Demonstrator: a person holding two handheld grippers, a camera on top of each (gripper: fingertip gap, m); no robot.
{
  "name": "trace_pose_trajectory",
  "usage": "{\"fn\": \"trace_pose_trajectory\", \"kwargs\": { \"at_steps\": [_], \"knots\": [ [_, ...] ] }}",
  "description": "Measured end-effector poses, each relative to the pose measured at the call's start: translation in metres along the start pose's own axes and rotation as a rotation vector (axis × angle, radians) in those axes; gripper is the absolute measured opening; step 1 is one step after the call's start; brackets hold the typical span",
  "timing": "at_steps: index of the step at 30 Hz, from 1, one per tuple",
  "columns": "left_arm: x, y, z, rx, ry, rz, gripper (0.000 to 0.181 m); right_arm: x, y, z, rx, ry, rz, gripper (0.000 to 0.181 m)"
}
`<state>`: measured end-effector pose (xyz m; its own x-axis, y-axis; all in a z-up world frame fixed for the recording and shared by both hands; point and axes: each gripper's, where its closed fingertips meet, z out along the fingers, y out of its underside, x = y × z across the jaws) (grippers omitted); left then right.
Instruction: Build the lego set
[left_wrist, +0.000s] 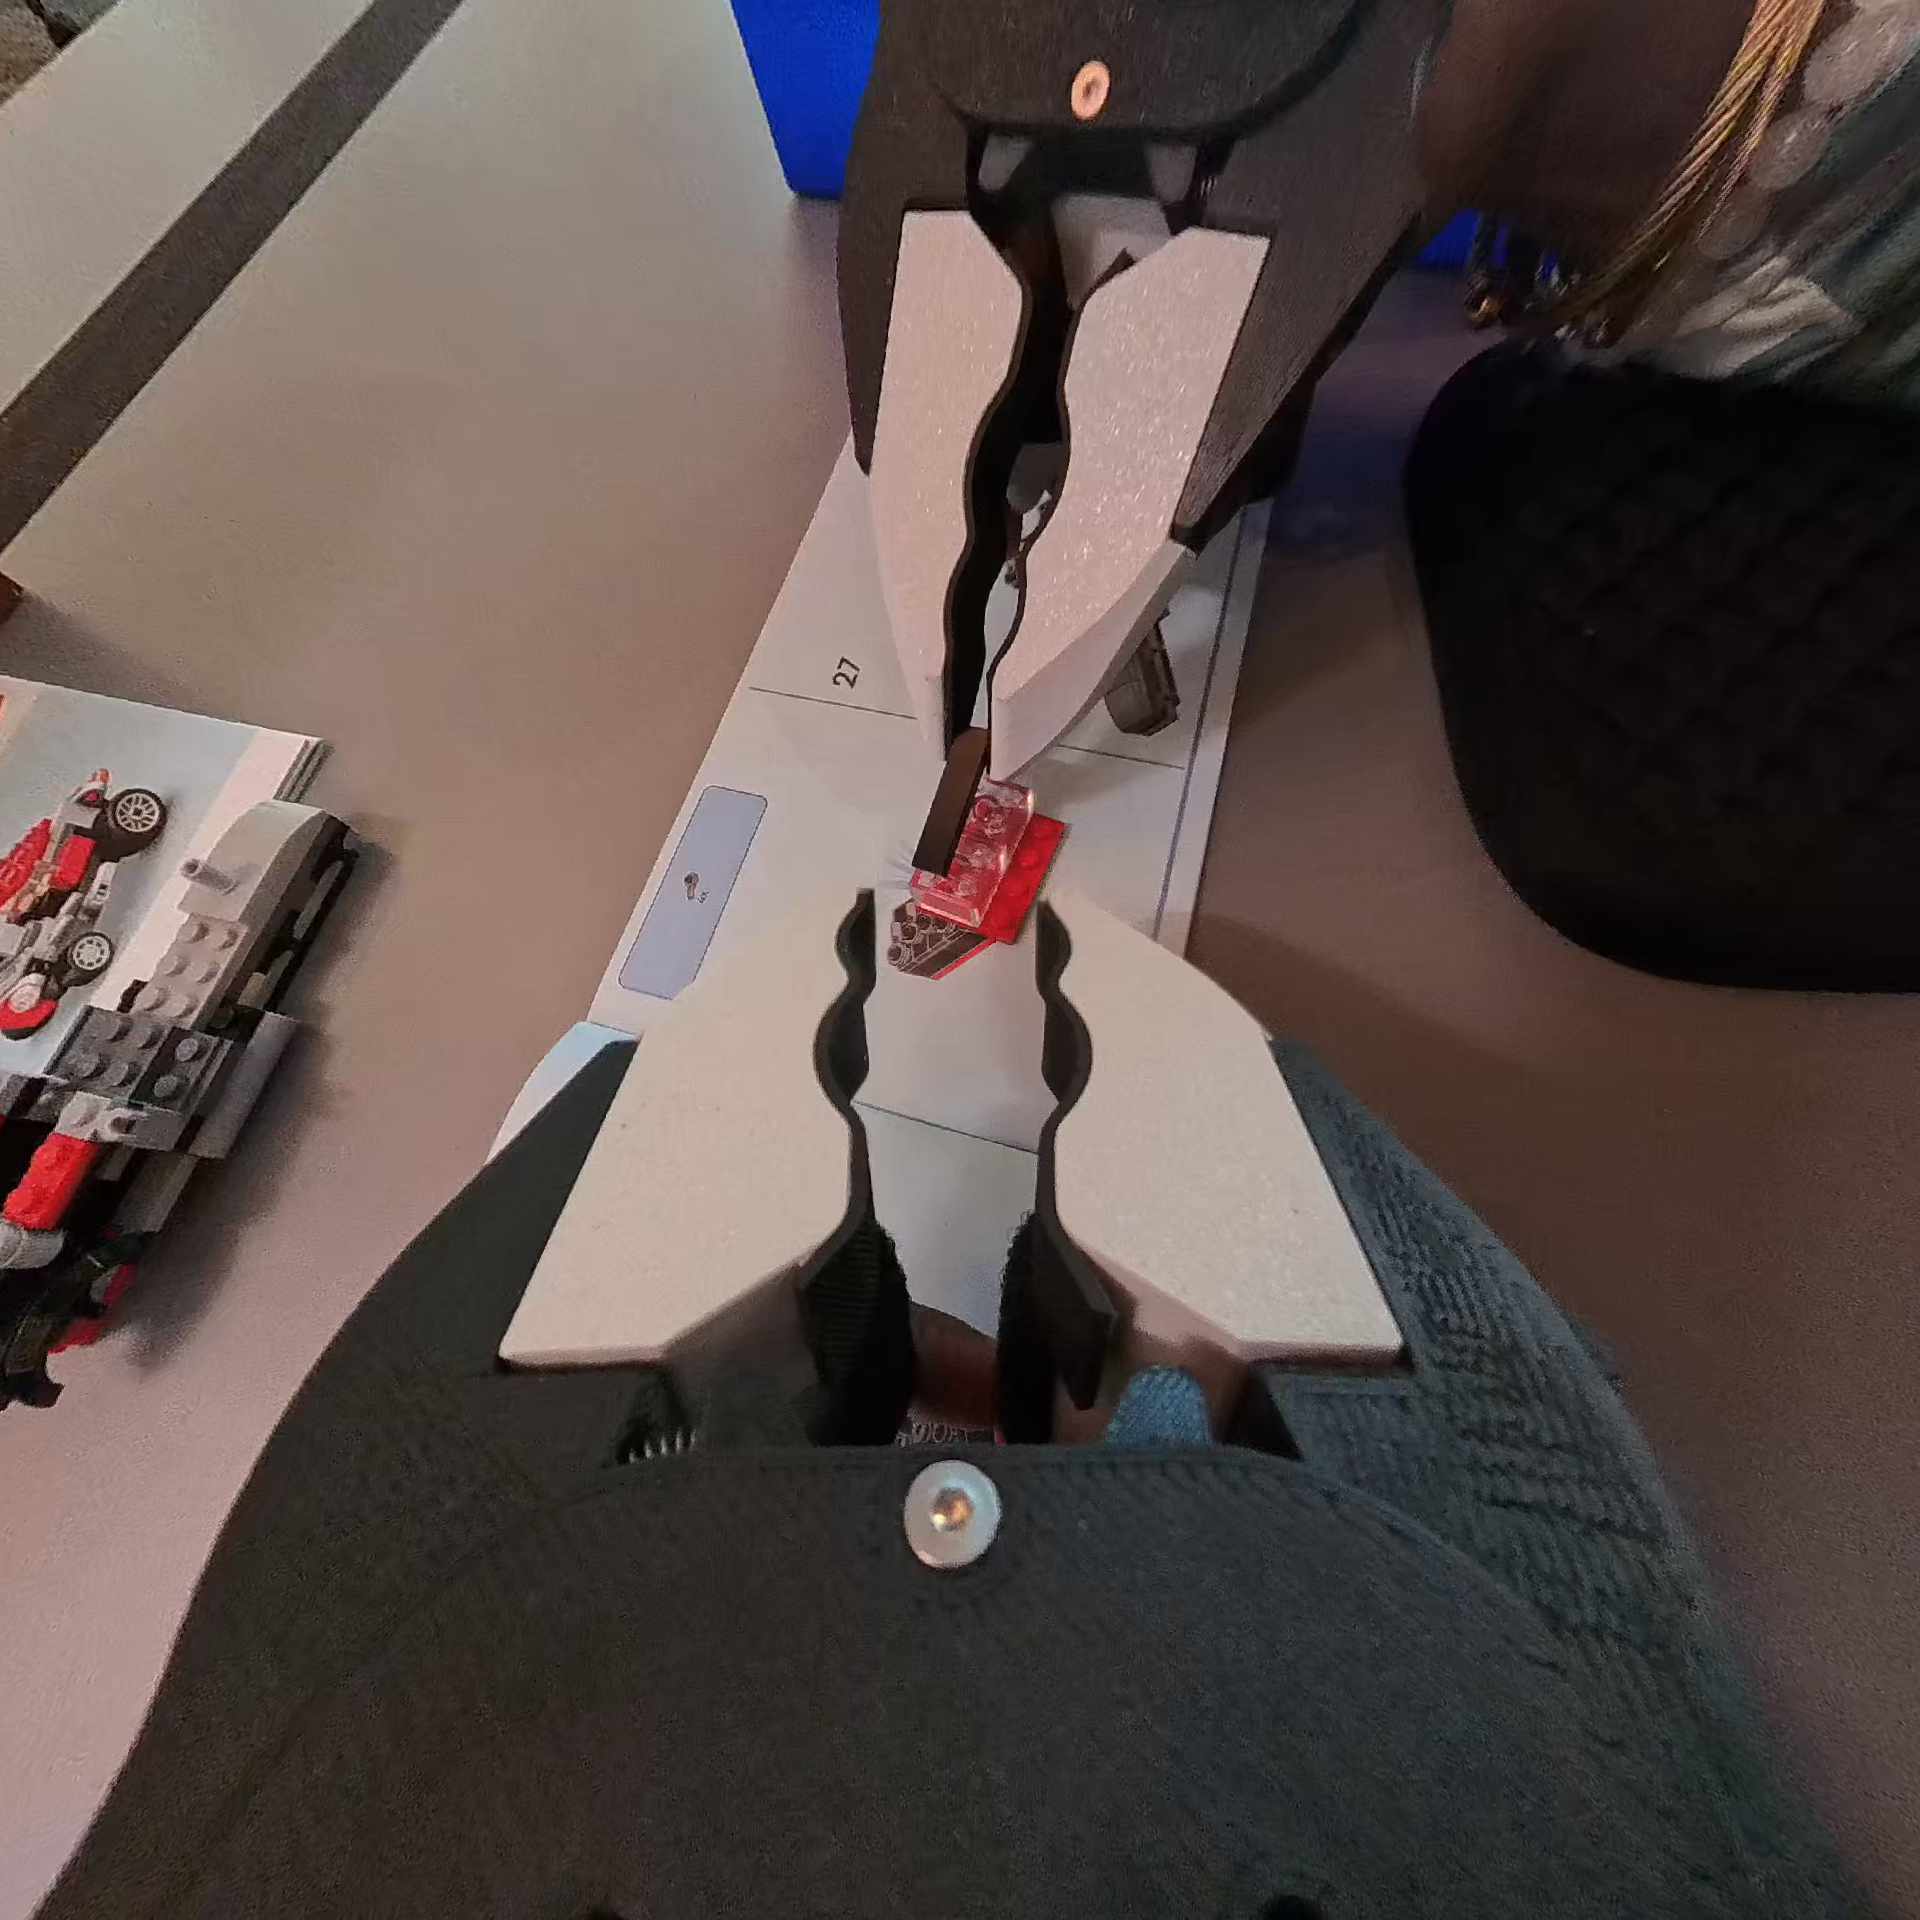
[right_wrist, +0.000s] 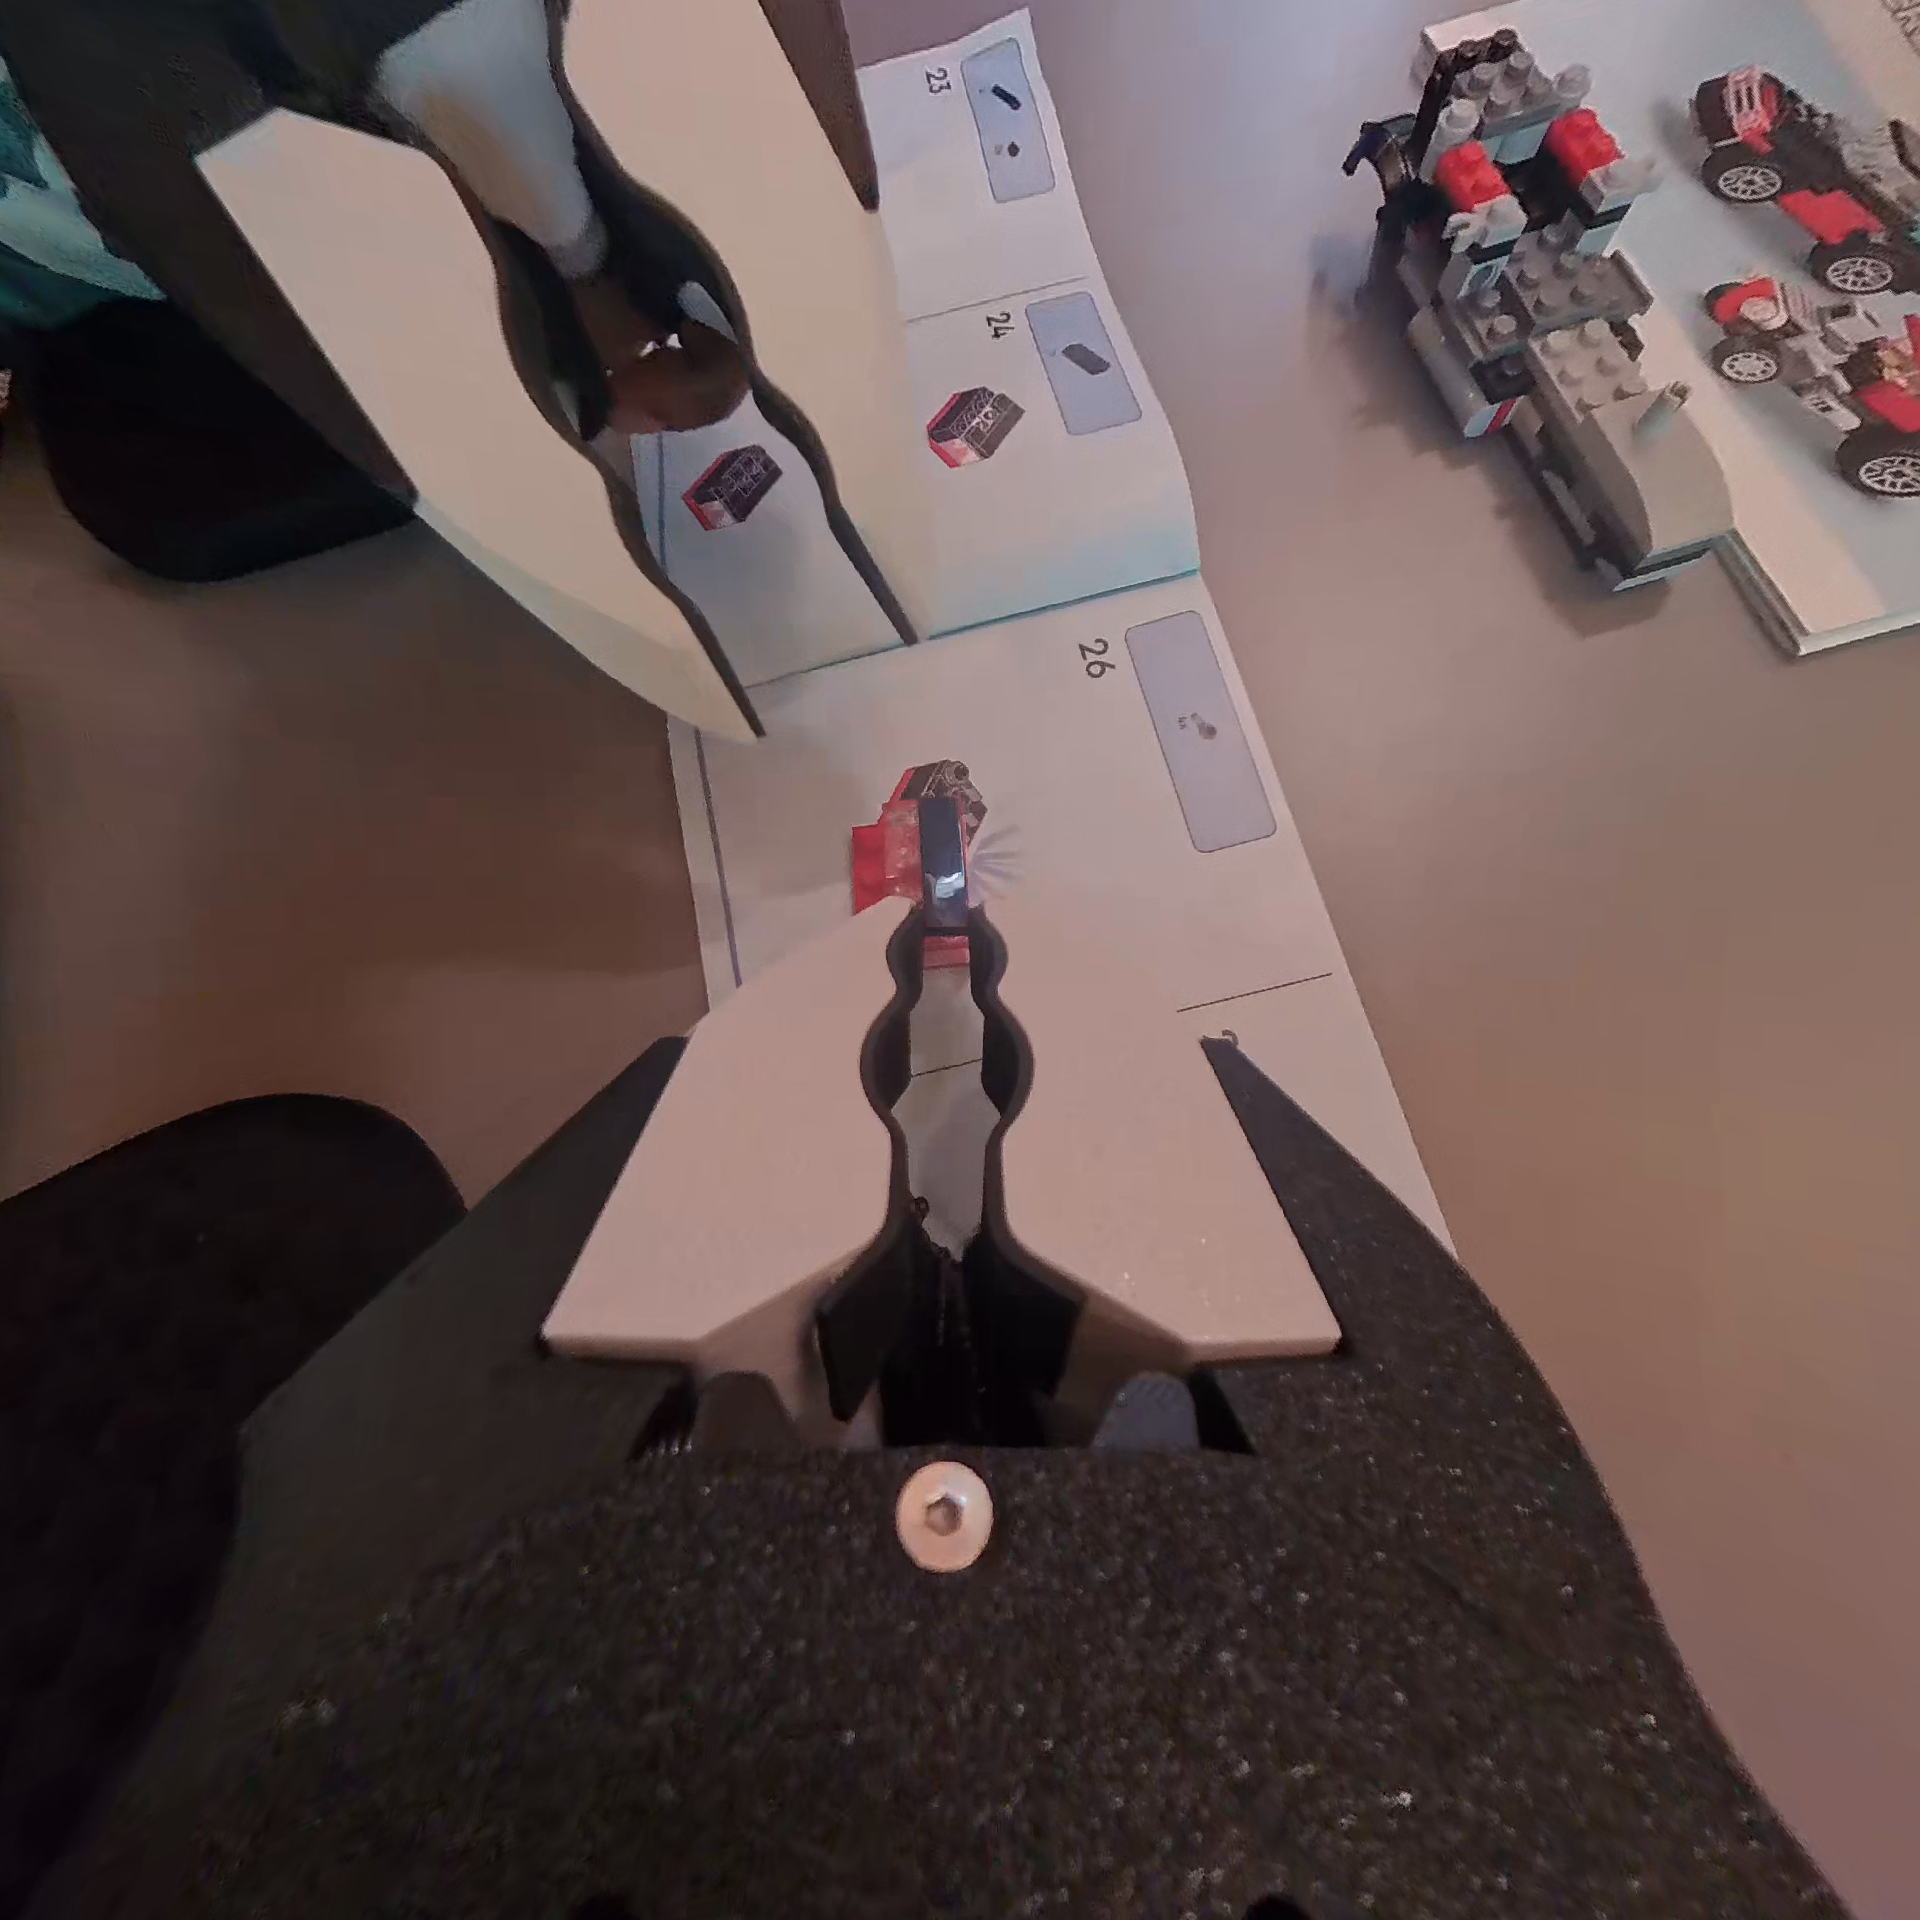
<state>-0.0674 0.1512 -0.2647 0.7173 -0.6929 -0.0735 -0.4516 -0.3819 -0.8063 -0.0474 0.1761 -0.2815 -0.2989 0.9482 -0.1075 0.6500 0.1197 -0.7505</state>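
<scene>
A small red plate (left_wrist: 1029, 868) with a clear plate (left_wrist: 987, 847) on top lies on the open instruction booklet (left_wrist: 800, 748). My right gripper (left_wrist: 985, 756) comes in from the far side, shut on a thin black tile (left_wrist: 951, 816), and holds its lower end against the clear plate. In the right wrist view the black tile (right_wrist: 940, 847) sticks out of my right gripper (right_wrist: 943, 914) over the red plate (right_wrist: 875, 868). My left gripper (left_wrist: 954, 920) is open and empty, its tips just short of the red plate. It also shows in the right wrist view (right_wrist: 836, 681).
A partly built grey, black and red car (left_wrist: 177, 1039) (right_wrist: 1527, 312) stands beside a second booklet with car pictures (left_wrist: 62, 883) (right_wrist: 1829, 260). A dark rounded cushion-like object (left_wrist: 1683, 675) lies by the table edge. A blue box (left_wrist: 805, 83) stands at the back. The left gripper's tips are roughly 4 centimeters from the right gripper's.
</scene>
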Motion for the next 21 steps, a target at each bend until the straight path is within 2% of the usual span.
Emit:
{"fn": "trace_pose_trajectory", "kwargs": {
  "at_steps": [21],
  "knots": [
    [-0.0009,0.003,0.0039,0.007,0.003,-0.01,0.03,-0.0013,0.0036,0.0033,-0.024,-0.007,-0.005,0.008]
  ]
}}
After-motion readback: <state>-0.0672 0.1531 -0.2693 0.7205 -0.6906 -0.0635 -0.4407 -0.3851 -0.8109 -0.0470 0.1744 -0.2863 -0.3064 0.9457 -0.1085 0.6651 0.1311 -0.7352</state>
